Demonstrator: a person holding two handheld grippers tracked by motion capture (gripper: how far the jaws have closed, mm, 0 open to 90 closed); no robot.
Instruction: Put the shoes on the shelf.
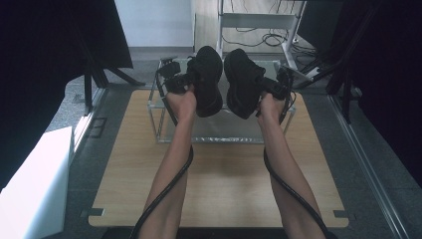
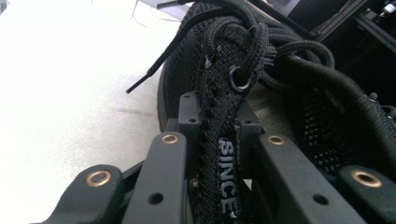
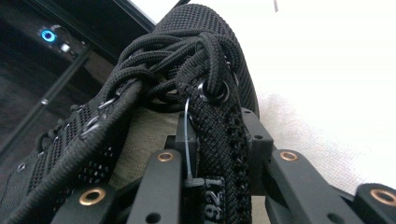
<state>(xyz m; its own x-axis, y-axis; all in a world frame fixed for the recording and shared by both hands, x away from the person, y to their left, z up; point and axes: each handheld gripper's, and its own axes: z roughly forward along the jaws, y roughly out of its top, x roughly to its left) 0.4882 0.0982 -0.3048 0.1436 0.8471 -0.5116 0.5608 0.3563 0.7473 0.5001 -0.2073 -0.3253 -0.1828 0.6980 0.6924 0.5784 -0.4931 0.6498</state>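
Wooden table [image 1: 219, 179] below, clear rack [image 1: 164, 124] at its far end — above it I hold two black shoes aloft: left gripper [image 1: 191, 79] pinching the left shoe [image 1: 209, 79] by its collar, right gripper [image 1: 266, 87] pinching the right shoe [image 1: 241, 82] likewise.

A light wooden table [image 1: 224, 184] stands on grey floor [image 1: 378, 164]. At its far end rests a clear, open-framed box stand [image 1: 160, 119]; the near surface is bare wood.
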